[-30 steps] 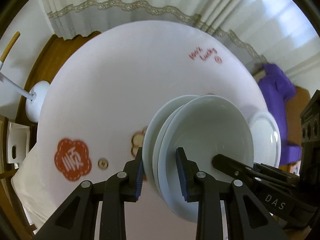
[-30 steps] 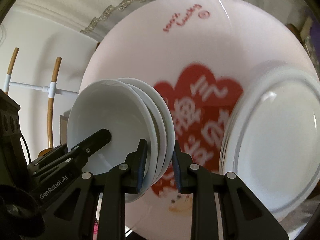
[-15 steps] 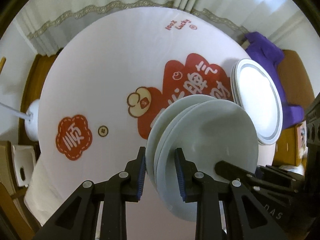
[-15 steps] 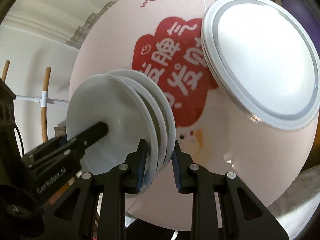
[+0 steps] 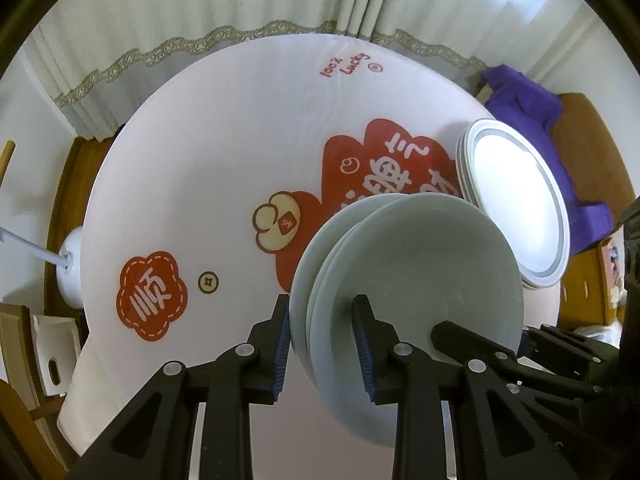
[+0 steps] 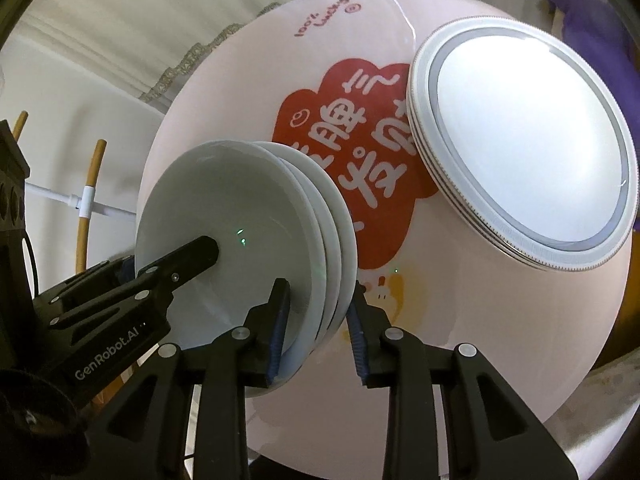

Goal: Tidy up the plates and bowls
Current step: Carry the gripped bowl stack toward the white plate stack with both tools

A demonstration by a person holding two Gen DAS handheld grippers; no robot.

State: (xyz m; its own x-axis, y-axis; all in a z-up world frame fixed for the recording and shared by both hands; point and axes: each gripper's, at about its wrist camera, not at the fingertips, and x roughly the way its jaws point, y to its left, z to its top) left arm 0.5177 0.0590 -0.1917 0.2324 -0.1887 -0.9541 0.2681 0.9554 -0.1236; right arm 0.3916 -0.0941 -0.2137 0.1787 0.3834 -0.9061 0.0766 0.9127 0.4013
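A stack of three white bowls point(image 5: 420, 280) point(image 6: 240, 232) sits low over the round table point(image 5: 220, 140) with its red print. My left gripper point(image 5: 320, 308) clamps the stack's near rim, one pad inside the top bowl and one outside; its jaws are opening. My right gripper point(image 6: 318, 292) grips the opposite rim the same way, and its jaws are opening too. Each view also shows a finger of the other gripper point(image 5: 460, 332) point(image 6: 192, 256) inside the top bowl. Just to the right of the bowls lies a stack of grey-rimmed white plates point(image 5: 516, 204) point(image 6: 528, 140).
A purple cloth point(image 5: 532, 108) lies on brown furniture beyond the plates. A white stand base point(image 5: 72, 268) and wooden poles point(image 6: 88, 200) are off the table's left edge. Curtains hang behind. The table's left half point(image 5: 180, 200) holds only printed motifs.
Both grippers moved the bowl stack across the table to beside the plate stack, then held still. The pads now stand slightly wider apart on the rims.
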